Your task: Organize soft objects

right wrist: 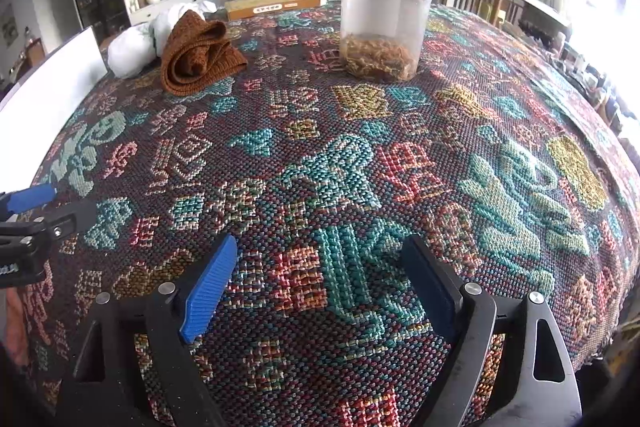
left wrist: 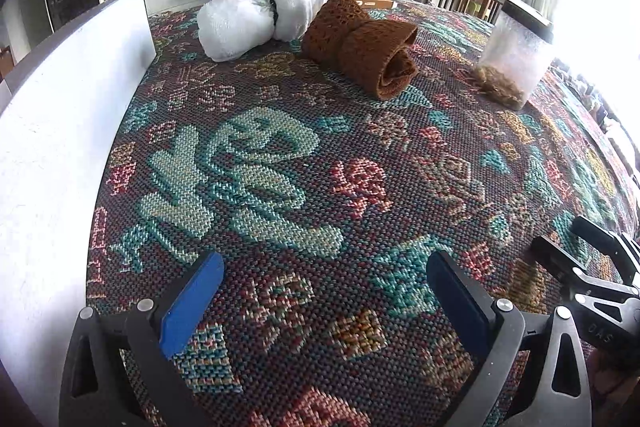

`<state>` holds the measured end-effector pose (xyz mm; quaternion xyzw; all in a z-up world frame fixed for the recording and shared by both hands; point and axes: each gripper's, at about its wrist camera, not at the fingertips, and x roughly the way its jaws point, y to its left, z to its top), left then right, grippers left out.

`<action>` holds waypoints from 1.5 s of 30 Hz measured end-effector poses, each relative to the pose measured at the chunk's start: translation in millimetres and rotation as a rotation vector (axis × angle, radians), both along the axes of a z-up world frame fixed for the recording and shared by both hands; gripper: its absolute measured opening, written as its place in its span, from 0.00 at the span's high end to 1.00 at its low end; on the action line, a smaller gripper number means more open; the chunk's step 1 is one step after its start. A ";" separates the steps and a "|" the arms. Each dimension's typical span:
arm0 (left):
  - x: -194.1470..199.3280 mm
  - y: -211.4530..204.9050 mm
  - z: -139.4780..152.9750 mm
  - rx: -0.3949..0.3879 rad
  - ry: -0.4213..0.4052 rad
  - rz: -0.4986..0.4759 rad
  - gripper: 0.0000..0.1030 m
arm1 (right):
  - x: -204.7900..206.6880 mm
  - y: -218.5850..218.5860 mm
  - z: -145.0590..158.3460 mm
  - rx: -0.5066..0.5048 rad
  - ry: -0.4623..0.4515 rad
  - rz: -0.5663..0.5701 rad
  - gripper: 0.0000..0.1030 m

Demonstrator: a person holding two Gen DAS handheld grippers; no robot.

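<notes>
A folded brown knitted cloth lies on the patterned tablecloth at the far side, touching a bundled white fluffy cloth to its left. Both show in the right wrist view too, the brown cloth and the white cloth at the far left. My left gripper is open and empty, low over the tablecloth, well short of the cloths. My right gripper is open and empty over the tablecloth. Each gripper shows at the edge of the other's view: the right one, the left one.
A clear plastic jar with a black lid and brown fibres at its bottom stands at the far middle; it also shows in the left wrist view. A white board stands along the left edge. A flat cardboard box lies at the far edge.
</notes>
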<state>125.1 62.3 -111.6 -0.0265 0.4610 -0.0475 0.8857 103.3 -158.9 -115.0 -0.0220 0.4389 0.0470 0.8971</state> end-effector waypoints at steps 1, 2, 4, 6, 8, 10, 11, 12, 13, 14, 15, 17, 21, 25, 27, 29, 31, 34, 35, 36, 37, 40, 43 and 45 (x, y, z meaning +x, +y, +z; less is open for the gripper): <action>-1.0 -1.1 -1.1 0.010 -0.010 -0.007 0.02 | -0.8 -0.2 0.0 0.000 0.000 0.001 0.15; -0.9 -2.9 -2.7 0.027 -0.014 -0.011 0.01 | -0.5 0.0 0.0 0.000 -0.001 0.001 0.15; -1.3 -9.7 -5.3 0.069 -0.009 -0.021 0.00 | -1.0 0.9 -0.4 -0.003 0.000 0.002 0.14; -1.0 -11.7 -6.2 0.081 -0.011 -0.022 0.00 | -0.7 3.2 -0.8 -0.006 0.001 0.004 0.13; -1.4 -10.5 -5.9 0.075 -0.011 -0.021 0.00 | -0.5 3.5 -1.0 -0.007 0.002 0.004 0.13; -1.0 -9.8 -5.1 0.076 -0.010 -0.020 0.00 | -0.4 3.7 -0.9 -0.007 0.001 0.004 0.13; -0.9 -10.2 -5.4 0.076 -0.010 -0.020 0.00 | -0.4 3.8 -0.9 -0.006 0.001 0.004 0.13; -0.5 -11.5 -5.7 0.076 -0.010 -0.021 0.00 | -0.4 3.9 -0.8 -0.006 0.001 0.004 0.13; -0.4 -11.7 -5.9 0.076 -0.010 -0.021 0.00 | -0.5 3.7 -0.8 -0.006 0.001 0.004 0.13; -0.4 -11.4 -6.0 0.075 -0.010 -0.021 0.00 | -0.6 3.3 -0.8 -0.006 0.001 0.004 0.13; -0.5 -10.9 -5.9 0.075 -0.010 -0.021 0.00 | -0.4 4.0 -0.8 -0.006 0.001 0.004 0.13; -0.3 -11.4 -6.0 0.075 -0.010 -0.021 0.00 | -0.4 3.8 -0.8 -0.006 0.001 0.004 0.13; -0.4 -10.8 -6.0 0.075 -0.010 -0.021 0.00 | -0.4 4.0 -0.8 -0.006 0.001 0.004 0.13; -0.2 -11.6 -6.2 0.075 -0.010 -0.021 0.00 | -0.6 3.6 -0.8 -0.006 0.001 0.004 0.13; -0.2 -11.7 -6.2 0.076 -0.010 -0.021 0.00 | -0.5 3.9 -0.8 -0.006 0.001 0.004 0.13; -0.4 -10.8 -6.0 0.075 -0.010 -0.021 0.00 | -0.6 3.7 -0.8 -0.006 0.001 0.004 0.13; -0.2 -12.0 -6.2 0.076 -0.010 -0.021 0.00 | -0.6 3.6 -0.8 -0.006 0.001 0.004 0.13; -0.3 -11.2 -6.0 0.076 -0.010 -0.020 0.00 | -0.8 3.3 -0.8 -0.006 0.001 0.004 0.13; -0.2 -11.7 -6.1 0.076 -0.009 -0.020 0.00 | -0.6 3.8 -0.8 -0.006 0.001 0.004 0.13; -0.1 -12.2 -6.2 0.076 -0.009 -0.020 0.00 | -0.7 3.5 -0.8 -0.006 0.001 0.004 0.13; -0.3 -11.2 -6.1 0.075 -0.009 -0.020 0.00 | -0.8 3.3 -0.8 -0.006 0.001 0.004 0.13; -0.2 -11.3 -6.2 0.076 -0.009 -0.020 0.00 | -0.8 3.3 -0.8 -0.006 0.001 0.004 0.13; 0.0 -12.2 -6.5 0.076 -0.009 -0.020 0.00 | -0.8 3.3 -0.9 -0.006 0.001 0.004 0.13; -0.1 -11.8 -6.5 0.076 -0.009 -0.020 0.00 | -0.7 3.5 -0.9 -0.006 0.001 0.004 0.13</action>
